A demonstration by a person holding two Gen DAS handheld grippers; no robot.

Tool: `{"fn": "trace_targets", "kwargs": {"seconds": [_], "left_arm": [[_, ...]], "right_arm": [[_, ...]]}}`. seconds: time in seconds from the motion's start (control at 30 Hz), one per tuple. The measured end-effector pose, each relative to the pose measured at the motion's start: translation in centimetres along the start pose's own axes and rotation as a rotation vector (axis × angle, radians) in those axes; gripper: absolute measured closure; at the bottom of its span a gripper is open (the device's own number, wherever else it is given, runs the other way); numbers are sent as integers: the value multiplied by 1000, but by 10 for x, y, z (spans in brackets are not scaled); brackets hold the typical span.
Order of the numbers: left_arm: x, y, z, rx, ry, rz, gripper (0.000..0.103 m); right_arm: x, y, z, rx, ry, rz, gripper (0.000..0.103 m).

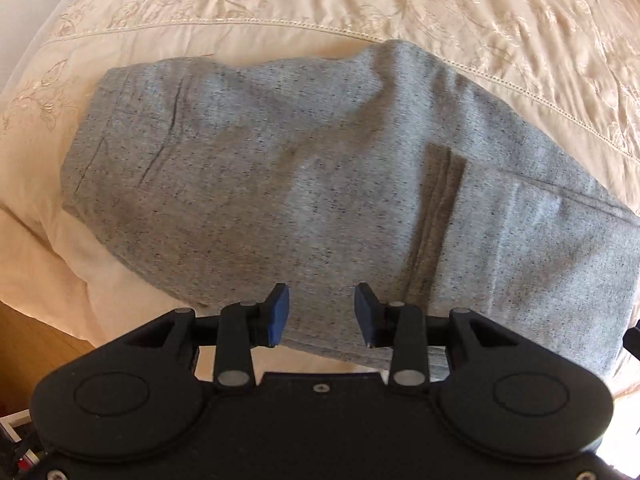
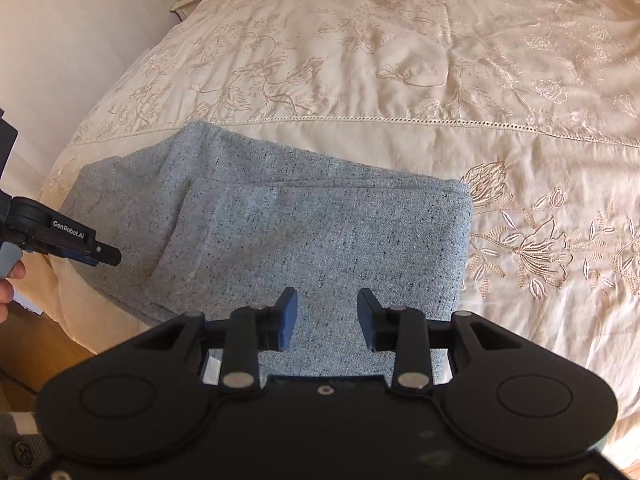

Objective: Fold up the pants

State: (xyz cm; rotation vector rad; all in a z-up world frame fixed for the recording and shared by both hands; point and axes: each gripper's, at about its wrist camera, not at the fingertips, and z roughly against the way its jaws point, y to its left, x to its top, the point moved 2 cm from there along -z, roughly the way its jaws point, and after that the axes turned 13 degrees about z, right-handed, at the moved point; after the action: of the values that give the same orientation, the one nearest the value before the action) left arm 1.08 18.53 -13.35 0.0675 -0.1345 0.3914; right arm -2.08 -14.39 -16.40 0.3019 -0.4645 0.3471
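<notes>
Grey pants (image 1: 304,184), one; two tools (image 1: 322,314) (image 2: 327,318) agape.

Speckled grey knit pants (image 1: 320,184), satiny embroidered cream bedspread (image 2: 400,60), matt black plastic claw (image 2: 327,316)

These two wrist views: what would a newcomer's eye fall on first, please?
The folded grey sweatpants lie near the corner of a cream embroidered bedspread. Both tongs hang open above them, gripping nothing: the left tongs and the right tongs.
</notes>
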Motion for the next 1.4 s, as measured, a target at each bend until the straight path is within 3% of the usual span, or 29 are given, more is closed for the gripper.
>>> {"fn": "trace_targets", "kwargs": {"seconds": [0.27, 0.43, 0.57, 0.67, 0.77, 0.87, 1.0, 1.13, 1.27, 1.33, 1.4], "left_arm": [[55, 102, 5, -1, -62, 90, 54], [100, 163, 0, 5, -104, 91, 43], [125, 195, -14, -18, -78, 73, 43], [136, 208, -29, -74, -37, 82, 42], [136, 211, -48, -126, 35, 70, 34], [127, 210, -73, -135, 109, 42, 32], [118, 213, -92, -142, 119, 68, 9], [112, 219, -110, -186, 145, 131, 0], [111, 219, -117, -254, 147, 222, 4], [108, 211, -107, -281, 118, 202, 36], [103, 202, -90, -274, 71, 136, 54]], "right_arm": [[10, 49, -14, -28, -6, -79, 66], [28, 99, -30, -34, -27, -139, 66], [43, 144, -41, -47, -43, -153, 66], [50, 168, -47, -53, -48, -155, 66], [58, 190, -50, -64, -47, -145, 66], [66, 207, -49, -77, -48, -129, 66], [69, 217, -43, -92, -47, -117, 66], [69, 222, -41, -108, -37, -118, 66], [66, 225, -42, -111, -16, -116, 66], [62, 227, -46, -109, -2, -116, 66], [59, 228, -51, -108, 9, -120, 66]]}}
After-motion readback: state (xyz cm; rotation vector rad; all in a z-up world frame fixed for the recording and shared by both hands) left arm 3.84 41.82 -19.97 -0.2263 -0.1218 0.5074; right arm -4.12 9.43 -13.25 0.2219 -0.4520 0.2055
